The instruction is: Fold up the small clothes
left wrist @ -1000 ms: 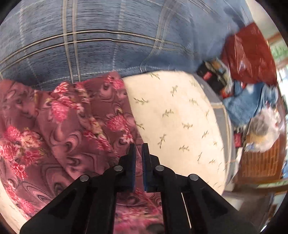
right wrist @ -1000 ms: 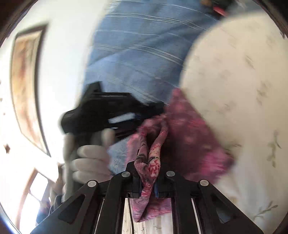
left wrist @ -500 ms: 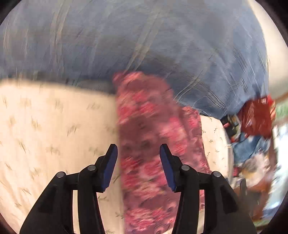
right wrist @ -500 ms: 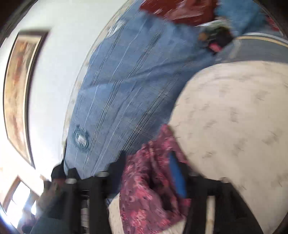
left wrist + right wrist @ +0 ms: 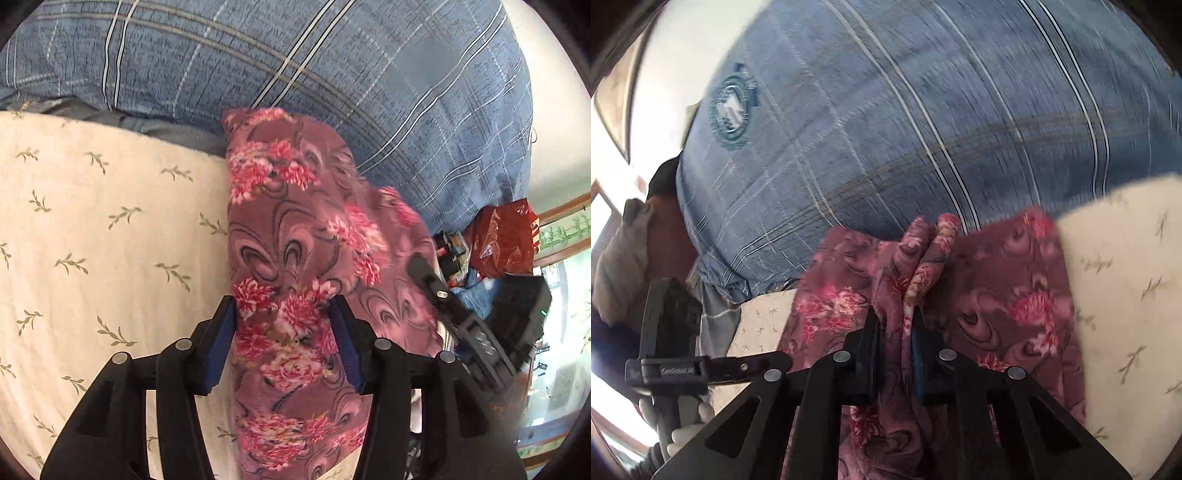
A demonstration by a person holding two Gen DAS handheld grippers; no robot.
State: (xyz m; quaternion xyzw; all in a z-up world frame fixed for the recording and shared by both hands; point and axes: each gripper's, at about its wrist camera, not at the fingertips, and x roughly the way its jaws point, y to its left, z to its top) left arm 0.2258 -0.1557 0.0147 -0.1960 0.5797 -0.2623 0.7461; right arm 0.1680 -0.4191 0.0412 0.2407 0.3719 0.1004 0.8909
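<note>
With the left tongs [image 5: 282, 343] now released and standing half open over the floral garment [image 5: 314, 280] at frame centre on the bed [image 5: 92, 240], the right tongs [image 5: 894, 354] are closing on a bunched fold, suggesting another fold begins.

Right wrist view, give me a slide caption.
Right tongs closing on a bunched fold of floral cloth before a blue plaid pillow.

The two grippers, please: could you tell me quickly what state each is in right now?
Left gripper: open, jaws apart over the floral cloth, not gripping it.
Right gripper: jaws closing on a bunched fold of it.
</note>
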